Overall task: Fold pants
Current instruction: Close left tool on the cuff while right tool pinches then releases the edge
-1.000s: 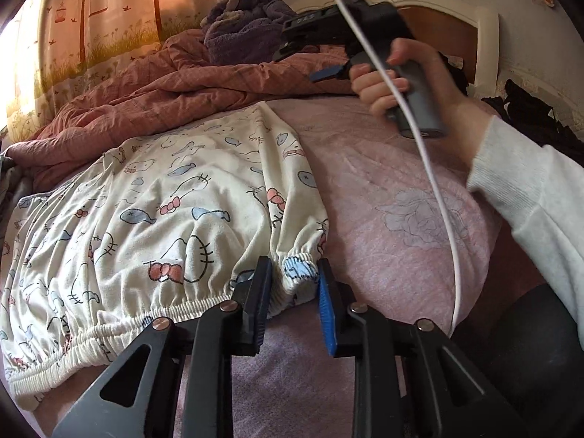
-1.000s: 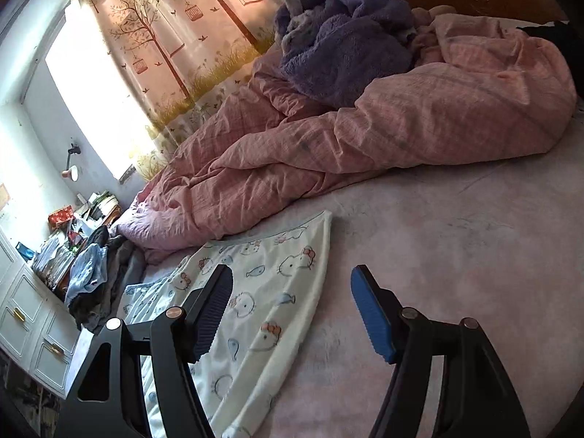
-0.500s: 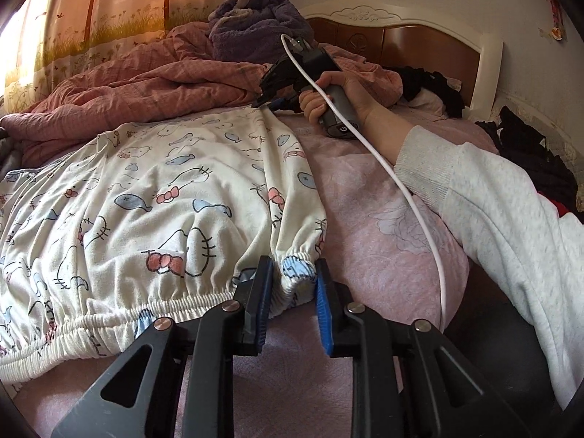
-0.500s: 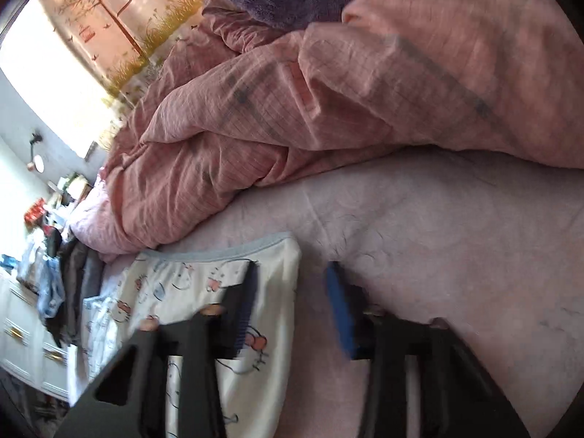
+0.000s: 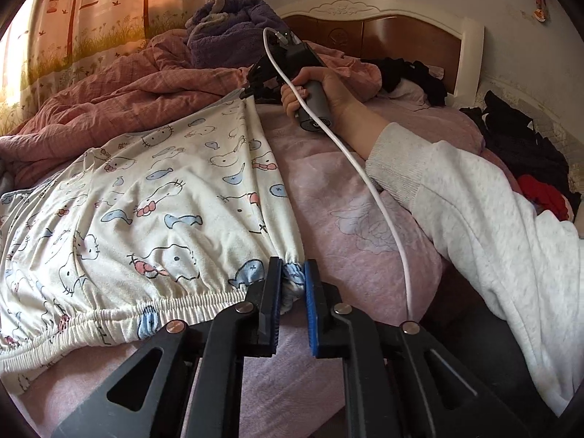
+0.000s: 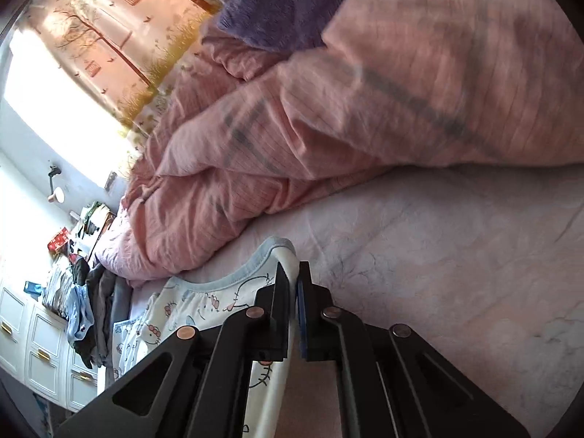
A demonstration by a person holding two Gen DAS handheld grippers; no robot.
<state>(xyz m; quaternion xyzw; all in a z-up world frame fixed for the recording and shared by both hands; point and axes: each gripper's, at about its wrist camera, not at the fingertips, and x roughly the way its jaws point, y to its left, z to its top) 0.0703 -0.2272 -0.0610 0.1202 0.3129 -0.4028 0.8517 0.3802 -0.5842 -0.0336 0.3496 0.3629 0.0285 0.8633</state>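
We see the pants point(image 5: 153, 219), white w/ cat print, spread flat on the pink bed point(image 5: 357, 226). Left gripper point(image 5: 294, 284): fingers closing on the waistband corner, bunched fabric pinched btwn the pads, at 6 o'clock of the garment's right edge. Right gripper point(image 6: 294, 292): fingers clamped shut on the hem corner, cloth edge btwn them, at 12 o'clock of that same edge. Pink quilt point(image 6: 328, 127) lies beyond, near the hem.

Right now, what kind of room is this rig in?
A lived-in bedroom, most likely at home. The pants lie on a bed with a wooden headboard and a rumpled pink quilt; a printed curtain covers the window.
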